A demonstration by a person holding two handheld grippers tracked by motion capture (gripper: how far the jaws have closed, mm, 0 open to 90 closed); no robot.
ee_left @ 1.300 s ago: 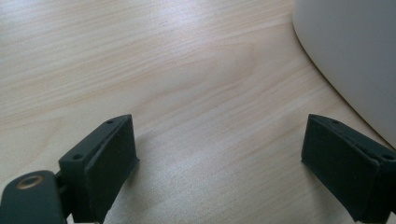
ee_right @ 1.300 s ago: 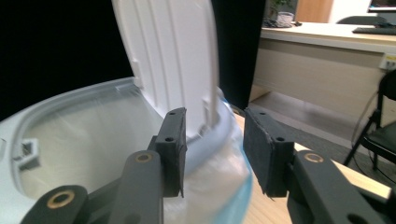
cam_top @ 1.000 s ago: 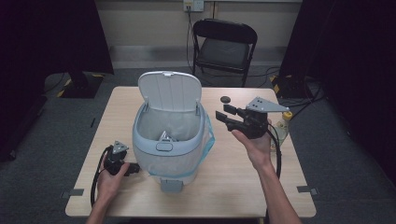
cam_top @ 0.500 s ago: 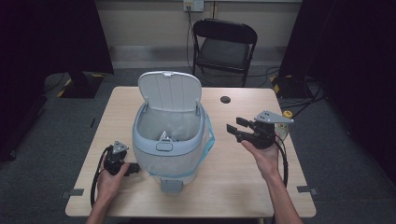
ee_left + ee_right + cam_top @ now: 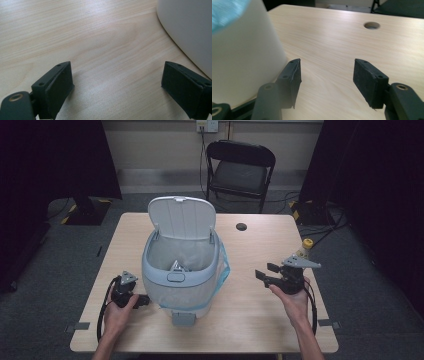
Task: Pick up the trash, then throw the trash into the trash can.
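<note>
The left gripper [image 5: 143, 300] rests low on the pale wooden table [image 5: 250, 320] just beside the white plastic pedal bin [image 5: 181, 270] with its lid raised and blue-edged liner, jaws spread wide with nothing between them; the bin stands mid-table between both hands; the right gripper [image 5: 263, 273], near the bin's other side, has just been opening, jaws apart, holding nothing, its pads clear of the wood.
</note>
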